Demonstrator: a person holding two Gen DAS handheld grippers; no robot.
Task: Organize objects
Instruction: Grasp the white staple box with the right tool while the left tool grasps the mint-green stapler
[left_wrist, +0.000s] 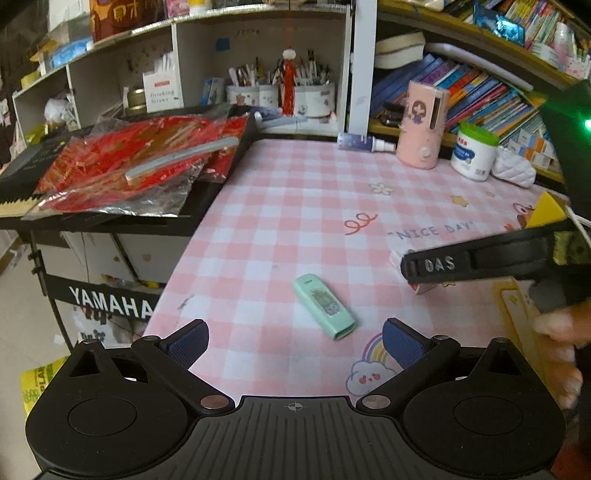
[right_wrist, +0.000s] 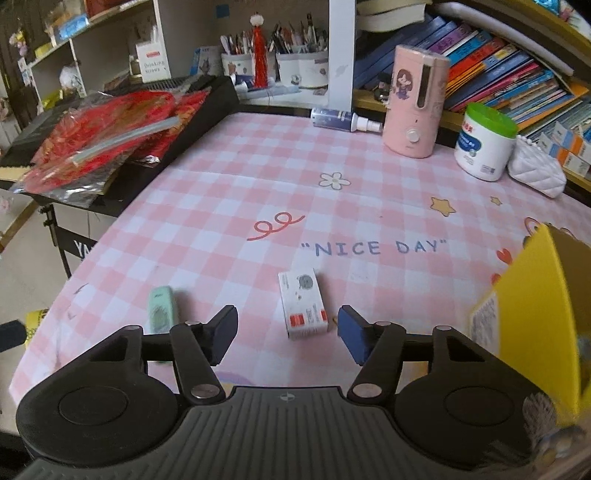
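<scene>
A mint-green eraser-like case (left_wrist: 324, 311) lies on the pink checked tablecloth (left_wrist: 295, 206), just ahead of my open, empty left gripper (left_wrist: 295, 345). It also shows at the left of the right wrist view (right_wrist: 161, 308). A small white box with red marks (right_wrist: 303, 302) lies flat between the open fingers of my right gripper (right_wrist: 286, 332), a little ahead of the tips. In the left wrist view the right gripper's black body (left_wrist: 480, 258) covers most of this box. A yellow cardboard box (right_wrist: 535, 314) stands open at the right.
At the table's back stand a pink dispenser (right_wrist: 413, 99), a white jar with a green lid (right_wrist: 484, 142), a white quilted pouch (right_wrist: 535, 170) and a lying spray bottle (right_wrist: 343, 120). A black keyboard with red foil packets (left_wrist: 140, 162) borders the left. Bookshelves rise behind.
</scene>
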